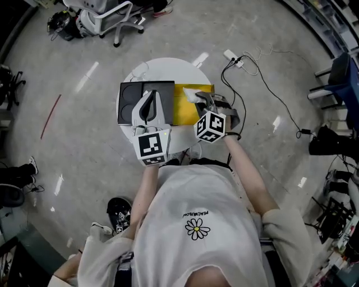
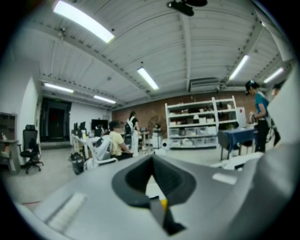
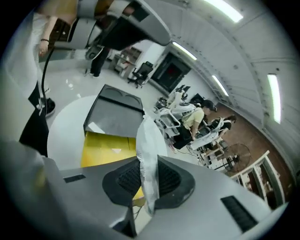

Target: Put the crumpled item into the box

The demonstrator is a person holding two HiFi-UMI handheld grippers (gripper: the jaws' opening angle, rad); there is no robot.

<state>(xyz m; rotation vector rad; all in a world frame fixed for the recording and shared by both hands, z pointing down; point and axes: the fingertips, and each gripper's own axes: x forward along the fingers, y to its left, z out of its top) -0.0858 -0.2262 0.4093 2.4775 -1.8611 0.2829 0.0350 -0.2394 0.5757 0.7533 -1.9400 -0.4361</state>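
Observation:
The crumpled item (image 3: pixel 146 138), a thin white wrapper, stands upright between the pads of my right gripper (image 3: pixel 146 161), which is shut on it. In the head view this gripper (image 1: pixel 203 102) holds the wrapper (image 1: pixel 193 95) over the right part of the yellow box (image 1: pixel 182 112). The right gripper view shows the yellow box (image 3: pixel 105 147) below and behind the jaws, with a black flat part (image 3: pixel 112 115) beyond it. My left gripper (image 1: pixel 148 98) hovers over the black part (image 1: pixel 128 103). Its jaws (image 2: pixel 153 159) meet at the tips with nothing between them.
The box lies on a small round white table (image 1: pixel 168 67). On the floor beyond are a power strip with cables (image 1: pixel 235 57) and an office chair (image 1: pixel 106 17). People sit and stand far off in the room (image 2: pixel 115 140).

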